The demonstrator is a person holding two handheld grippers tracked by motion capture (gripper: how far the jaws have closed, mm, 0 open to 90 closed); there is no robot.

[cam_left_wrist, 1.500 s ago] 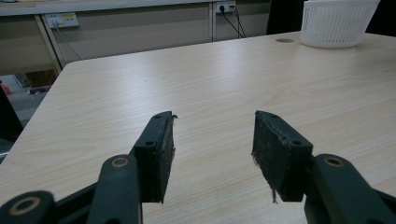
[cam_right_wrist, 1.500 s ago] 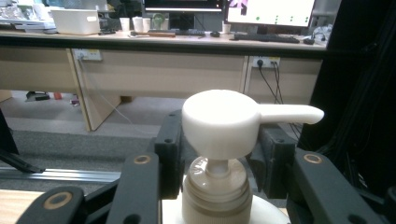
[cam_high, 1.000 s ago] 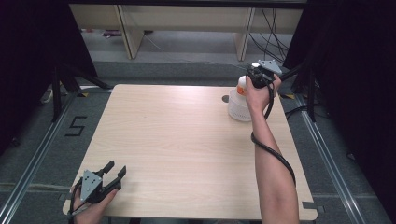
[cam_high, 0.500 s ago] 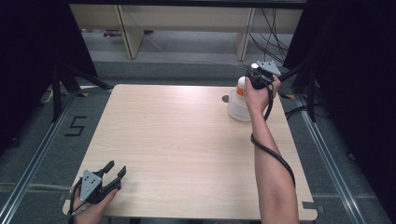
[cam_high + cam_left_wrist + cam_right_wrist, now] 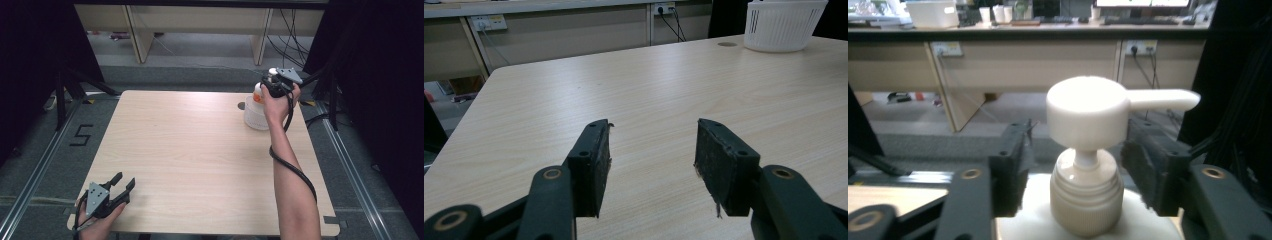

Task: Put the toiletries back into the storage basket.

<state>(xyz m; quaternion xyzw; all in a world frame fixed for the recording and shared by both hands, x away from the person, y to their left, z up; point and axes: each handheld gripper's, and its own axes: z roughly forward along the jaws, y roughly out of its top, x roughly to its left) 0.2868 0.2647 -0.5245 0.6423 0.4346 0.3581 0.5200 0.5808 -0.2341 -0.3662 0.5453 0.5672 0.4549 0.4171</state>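
Note:
A white pump bottle [image 5: 1087, 112] with an orange label [image 5: 257, 96] stands in a white slotted basket [image 5: 252, 119] at the table's far right. My right gripper [image 5: 272, 84] is held over the basket, open. One of its jaws stands on each side of the bottle's ribbed collar, with a small gap on both sides. The pump spout points to the right in the right gripper view. My left gripper [image 5: 125, 179] rests at the near left corner of the wooden table [image 5: 200, 150], open and holding nothing [image 5: 653, 150]. The basket [image 5: 785, 25] also appears far off in the left gripper view.
A round cable hole [image 5: 241, 105] lies in the tabletop just left of the basket. Wooden benches [image 5: 200, 20] stand beyond the table's far edge. Black stands and curtains flank both sides. The right gripper's cable [image 5: 295, 170] hangs along the forearm.

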